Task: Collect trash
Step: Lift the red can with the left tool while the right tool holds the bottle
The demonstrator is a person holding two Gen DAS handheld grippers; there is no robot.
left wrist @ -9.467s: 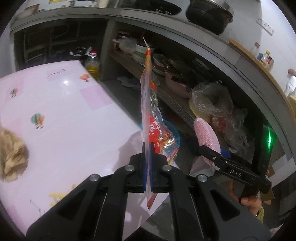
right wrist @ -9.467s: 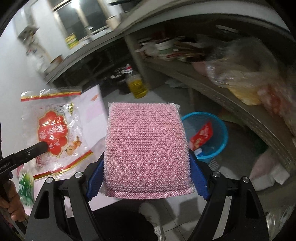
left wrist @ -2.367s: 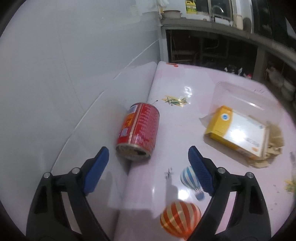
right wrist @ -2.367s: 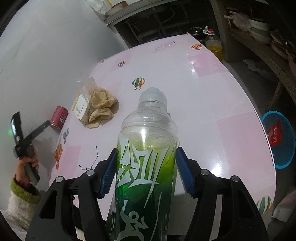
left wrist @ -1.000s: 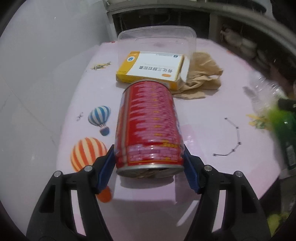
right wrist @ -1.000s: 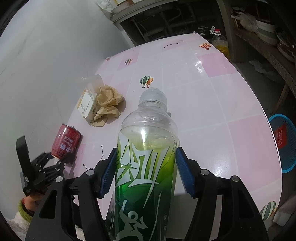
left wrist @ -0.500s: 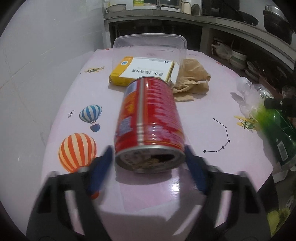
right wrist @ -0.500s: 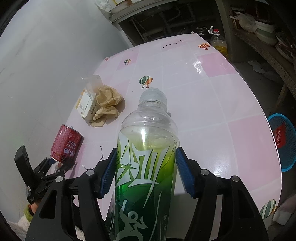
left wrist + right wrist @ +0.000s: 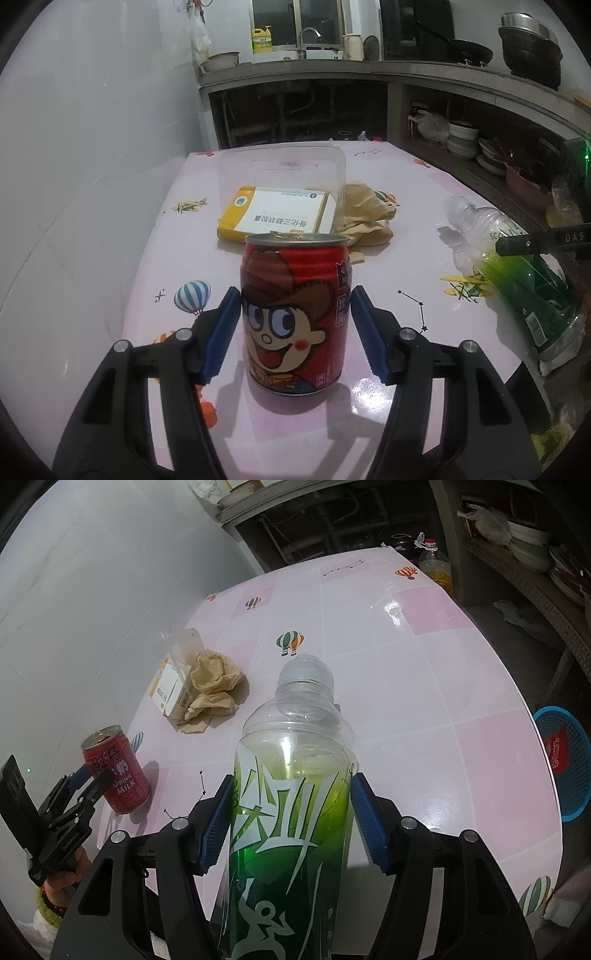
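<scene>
A red drink can (image 9: 295,314) with a cartoon face stands upright between the blue pads of my left gripper (image 9: 294,295), which is shut on it just above the pink table (image 9: 406,236). The right wrist view shows the same can (image 9: 118,771) slightly tilted in the left gripper (image 9: 92,779) at the table's near left corner. My right gripper (image 9: 291,781) is shut on a green-labelled clear plastic bottle (image 9: 291,812), cap pointing away. In the left wrist view the bottle (image 9: 517,280) sits at the right.
A yellow and white box (image 9: 280,218) lies under a clear plastic tub (image 9: 282,166), with crumpled brown paper (image 9: 365,214) beside it. A blue basket (image 9: 565,760) with a red wrapper stands on the floor right of the table. White wall runs along the left.
The red can has swung from lying on its side to upright in my left gripper and has risen a little. The right gripper and bottle have not moved.
</scene>
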